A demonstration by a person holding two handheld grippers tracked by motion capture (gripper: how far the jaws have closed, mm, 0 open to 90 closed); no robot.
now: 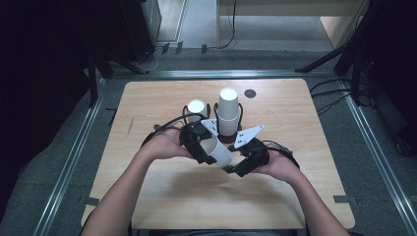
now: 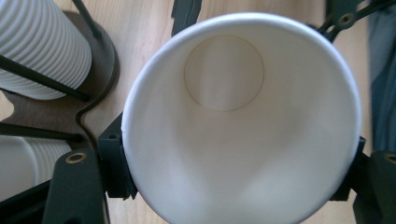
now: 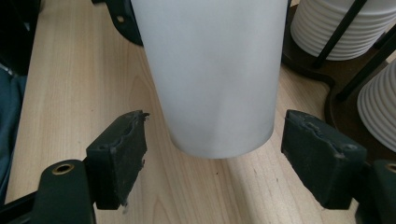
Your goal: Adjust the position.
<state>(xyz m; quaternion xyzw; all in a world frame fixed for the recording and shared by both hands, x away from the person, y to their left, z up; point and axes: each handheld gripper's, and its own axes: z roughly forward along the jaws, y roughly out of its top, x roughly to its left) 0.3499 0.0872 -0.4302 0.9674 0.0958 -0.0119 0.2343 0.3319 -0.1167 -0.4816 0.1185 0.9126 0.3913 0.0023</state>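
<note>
White cup (image 3: 212, 74) between right hand-held gripper (image 3: 219, 156) jaws

white paper cup (image 1: 220, 150), plain; white ribbed cup stacks (image 1: 228, 112) in dark brown holder (image 2: 100, 70); black gripper jaws; pale wood-grain table (image 1: 162, 196); grey floor (image 1: 383, 162).

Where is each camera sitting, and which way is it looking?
High view: above the table, looking forward and down; forearms, hands, left gripper and right gripper show.
Left gripper view: on the left gripper, looking into the paper cup its jaws clamp.
Right gripper view: on the right gripper, facing that cup's base between open jaws.
All share the cup and the cup stacks.
</note>
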